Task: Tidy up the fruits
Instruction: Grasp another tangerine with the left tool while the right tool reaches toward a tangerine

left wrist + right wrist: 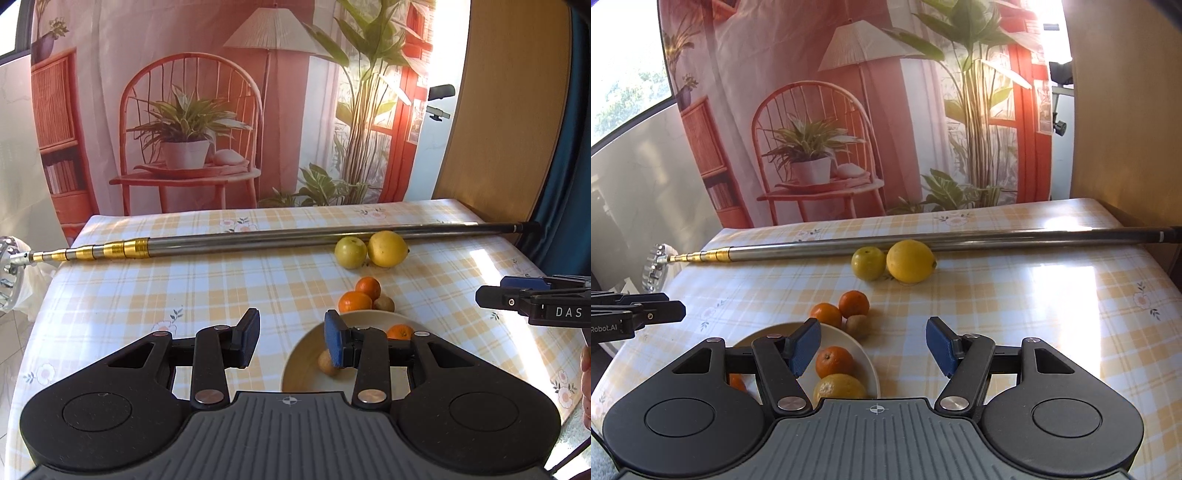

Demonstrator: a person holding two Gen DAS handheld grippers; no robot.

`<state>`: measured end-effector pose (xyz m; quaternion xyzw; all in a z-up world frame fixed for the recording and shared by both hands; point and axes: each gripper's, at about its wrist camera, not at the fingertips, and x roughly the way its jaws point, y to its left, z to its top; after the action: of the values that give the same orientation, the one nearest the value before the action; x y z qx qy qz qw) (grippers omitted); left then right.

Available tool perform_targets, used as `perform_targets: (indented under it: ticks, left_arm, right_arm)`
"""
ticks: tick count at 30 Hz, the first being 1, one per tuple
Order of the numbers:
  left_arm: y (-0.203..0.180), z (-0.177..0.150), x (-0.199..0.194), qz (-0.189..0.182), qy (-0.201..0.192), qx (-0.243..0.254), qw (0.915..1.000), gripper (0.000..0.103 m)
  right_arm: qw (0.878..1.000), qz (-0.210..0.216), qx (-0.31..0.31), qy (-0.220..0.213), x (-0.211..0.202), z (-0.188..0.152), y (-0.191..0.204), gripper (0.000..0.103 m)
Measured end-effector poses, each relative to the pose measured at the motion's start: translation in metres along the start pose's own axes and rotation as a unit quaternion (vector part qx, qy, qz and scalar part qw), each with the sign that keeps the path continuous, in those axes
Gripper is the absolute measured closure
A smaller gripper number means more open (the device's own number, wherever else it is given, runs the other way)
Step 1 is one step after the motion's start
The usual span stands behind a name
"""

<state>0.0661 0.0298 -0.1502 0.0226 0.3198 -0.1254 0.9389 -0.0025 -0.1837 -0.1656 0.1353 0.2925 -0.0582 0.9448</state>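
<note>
On the tablecloth (1015,295): two mandarins (854,304), one kiwi (857,325), two lemons (910,261).

Oranges (834,361) fill the bowl (866,354); lemon (910,261) and lime (868,263) touch by the pole.

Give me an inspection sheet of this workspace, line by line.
Surface: table with a yellow checked floral cloth, sunlit on the right.
Job's things: plate holds an orange, a yellowish citrus, a brown fruit, more partly hidden. Loose beyond it: two oranges, a kiwi; a green fruit touching a lemon.
Clutter: telescopic pole across the far side.
Grippers: left gripper and right gripper both empty, jaws open.
Cables: nothing seen.
Surroundings: printed backdrop of a chair and plants; wooden panel at right.
</note>
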Motion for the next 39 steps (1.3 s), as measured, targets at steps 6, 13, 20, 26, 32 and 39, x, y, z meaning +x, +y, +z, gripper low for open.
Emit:
perform_targets:
  ticks: [6, 13, 20, 26, 32, 39]
  left_arm:
    - [0.002, 0.025, 0.0, 0.006, -0.012, 0.003, 0.9999, 0.063]
    - [0.005, 0.036, 0.011, -0.001, 0.005, -0.005, 1.0, 0.063]
    - [-0.001, 0.039, 0.027, -0.017, 0.023, 0.008, 0.9996, 0.063]
    - [-0.01, 0.044, 0.047, -0.036, 0.041, 0.017, 0.9984, 0.063]
    - [-0.015, 0.049, 0.07, -0.053, 0.064, 0.01, 0.9965, 0.063]
    - [-0.019, 0.048, 0.105, -0.084, 0.112, -0.014, 0.9901, 0.063]
  right_arm:
    - [1.0, -0.007, -0.003, -0.009, 0.005, 0.021, -0.004, 0.043]
    - [1.0, -0.012, 0.009, -0.002, 0.015, 0.031, -0.011, 0.043]
    - [1.0, -0.011, 0.01, 0.007, 0.024, 0.036, -0.012, 0.043]
    - [1.0, -0.012, 0.017, 0.01, 0.031, 0.042, -0.017, 0.043]
    - [0.999, -0.016, 0.024, 0.015, 0.04, 0.046, -0.023, 0.043]
    - [0.999, -0.021, 0.036, 0.026, 0.052, 0.045, -0.033, 0.043]
